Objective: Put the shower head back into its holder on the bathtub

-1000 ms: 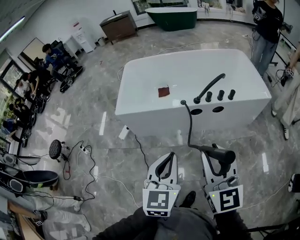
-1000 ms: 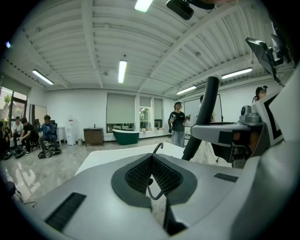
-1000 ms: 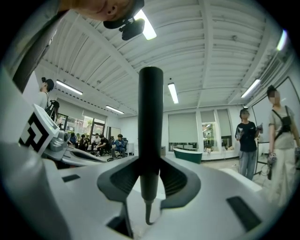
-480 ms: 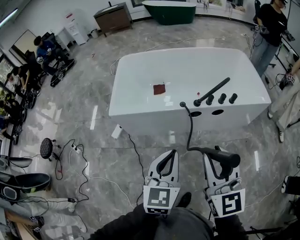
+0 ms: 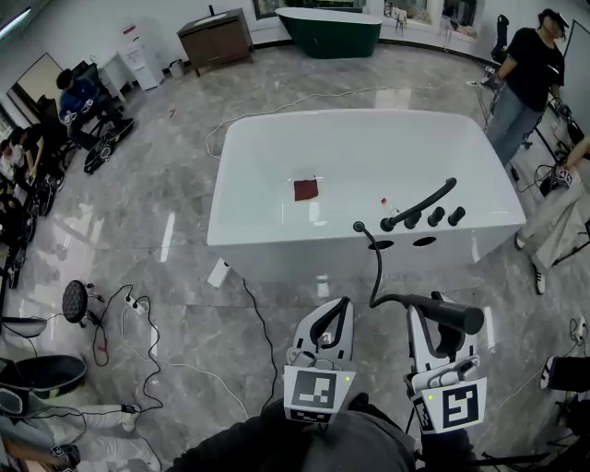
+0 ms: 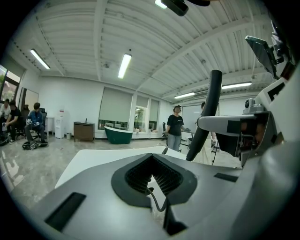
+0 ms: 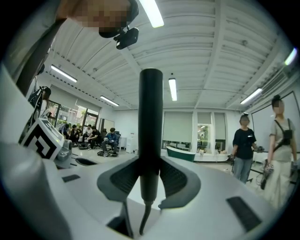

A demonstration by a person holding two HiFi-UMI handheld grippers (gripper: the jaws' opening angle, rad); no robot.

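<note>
Gripping the shower head (image 5: 448,313) tight, the right gripper (image 5: 434,321) holds it well short of the bathtub (image 5: 277,235), hose (image 5: 376,275) trailing to its rim. Left gripper (image 5: 337,311) is closed on nothing

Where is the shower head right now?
Head view, lower right: the right gripper holds the shower head, in front of the white bathtub, its hose running to the near rim.

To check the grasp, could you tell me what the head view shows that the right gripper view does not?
Head view only: the black faucet on the white bathtub, and the hose running from its rim to the shower head. Right gripper view only: the right gripper, jaws clamped on the shower head's handle. Both: the shower head, the green bathtub, a person in black.
</note>
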